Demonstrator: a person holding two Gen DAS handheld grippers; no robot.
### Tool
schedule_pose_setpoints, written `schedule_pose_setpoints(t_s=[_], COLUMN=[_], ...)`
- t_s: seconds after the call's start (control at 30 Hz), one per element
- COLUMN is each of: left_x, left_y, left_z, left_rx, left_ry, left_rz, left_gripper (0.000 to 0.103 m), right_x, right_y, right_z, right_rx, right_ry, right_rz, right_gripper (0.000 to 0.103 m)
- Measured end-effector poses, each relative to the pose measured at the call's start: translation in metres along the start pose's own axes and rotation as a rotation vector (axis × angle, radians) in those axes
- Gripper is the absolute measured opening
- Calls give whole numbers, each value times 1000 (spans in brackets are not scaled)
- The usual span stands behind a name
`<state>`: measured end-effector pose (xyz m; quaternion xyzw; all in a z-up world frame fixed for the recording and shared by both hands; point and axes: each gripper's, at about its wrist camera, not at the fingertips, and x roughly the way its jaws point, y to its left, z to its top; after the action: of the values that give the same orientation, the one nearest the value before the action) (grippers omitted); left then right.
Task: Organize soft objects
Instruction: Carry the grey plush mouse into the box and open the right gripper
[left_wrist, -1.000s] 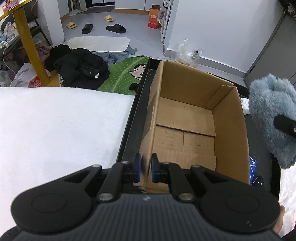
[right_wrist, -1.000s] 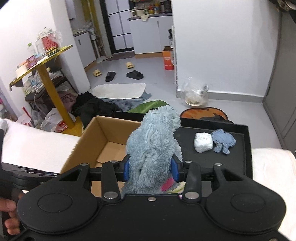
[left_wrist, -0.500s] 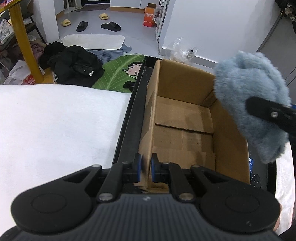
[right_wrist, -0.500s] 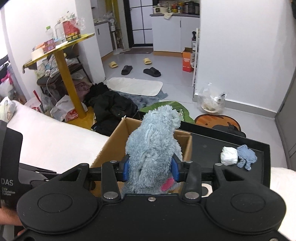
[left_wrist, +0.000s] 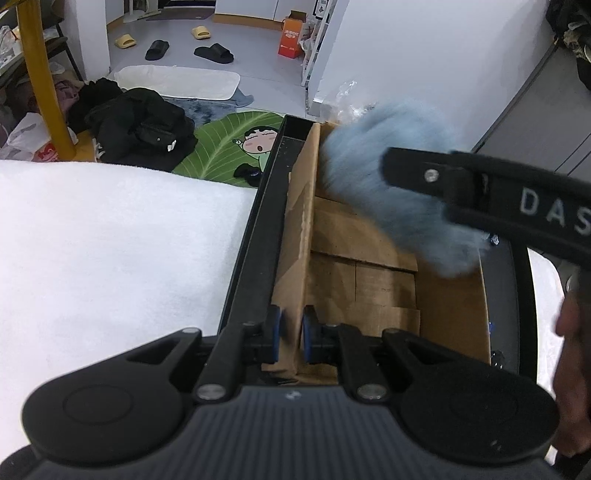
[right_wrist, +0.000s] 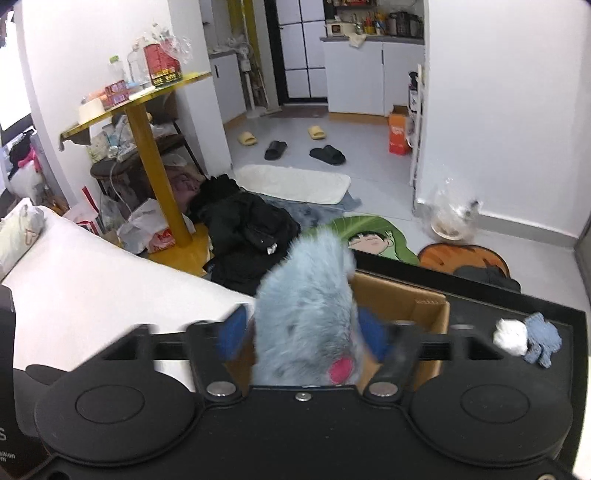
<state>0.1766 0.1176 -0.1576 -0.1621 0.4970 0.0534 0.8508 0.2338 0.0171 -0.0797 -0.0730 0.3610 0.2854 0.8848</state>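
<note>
Blue plush toy (right_wrist: 306, 317): above cardboard box (left_wrist: 369, 266) at black tray's (left_wrist: 255, 236) left edge; right gripper (right_wrist: 303, 332) spread, pads apparently clear of it; left gripper (left_wrist: 291, 332) clamps box wall; risk: toy catches rim, tumbles outside.

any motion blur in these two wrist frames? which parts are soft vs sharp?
Left wrist view: the blue plush toy over the cardboard box is smeared, while the left gripper is crisp. Right wrist view: the toy and the right gripper blue pads are blurred, the room behind sharp.
</note>
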Motion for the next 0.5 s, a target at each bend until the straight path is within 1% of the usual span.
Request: schedule_pose_setpoints(t_s=[0.03, 0.2, 0.3, 0.47, 0.5], left_x=[-1, 0, 0, -2, -3], left_y=[0, 1, -1, -6, -7], left_z=[0, 1, 2, 0, 0], left_rx=[-1, -7, 4, 32, 43], left_ry=[-1, 1, -1, -14, -20], left_rz=[0, -6, 10, 36, 41], left_gripper=[11, 11, 11, 14, 19], right_x=[0, -5, -13, -32, -35], right_y=[0, -12, -20, -32, -36], right_z=[0, -3, -8, -19, -20], right_rx=[-2, 33, 41, 49, 57], right_ry=[2, 26, 36, 49, 51], right_rz=[-8, -12, -29, -66, -72], right_gripper=[84, 84, 84, 84, 84])
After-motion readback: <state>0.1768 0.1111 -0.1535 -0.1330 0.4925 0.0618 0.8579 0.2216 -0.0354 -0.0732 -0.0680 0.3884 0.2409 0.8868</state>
